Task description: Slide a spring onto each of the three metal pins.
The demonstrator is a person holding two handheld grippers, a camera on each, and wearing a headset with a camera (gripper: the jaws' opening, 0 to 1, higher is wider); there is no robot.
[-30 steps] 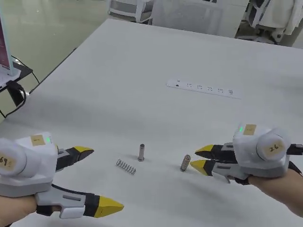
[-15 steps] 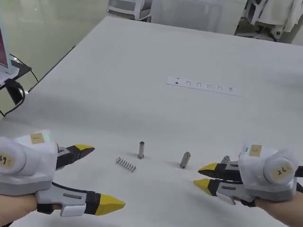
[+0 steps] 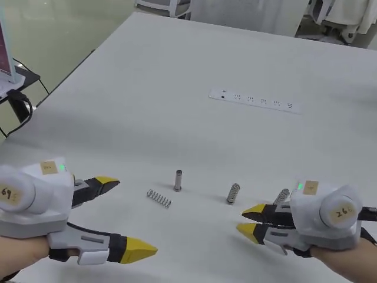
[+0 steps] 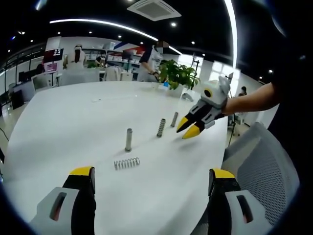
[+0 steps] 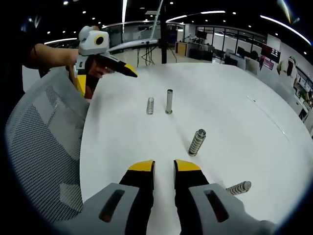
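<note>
Steel sprung pin (image 3: 284, 196) half-hidden behind narrowly parted right gripper (image 3: 250, 220); left gripper (image 3: 129, 216) wide apart.

I am in an open-plan office: my long white surface (image 3: 177, 88) carries a power strip (image 3: 250, 101), a mesh office chair (image 5: 44, 142) stands beside it, and beyond are rows of desks (image 5: 220, 49), a potted plant (image 4: 178, 75), ceiling spotlights (image 4: 172, 23) and an air vent (image 4: 153, 8)

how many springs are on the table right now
3. A loose spring lies left of the bare pin; an upright spring stands right of it, seemingly on a pin; a third spring sits by the right claw. None seems hidden.
</note>
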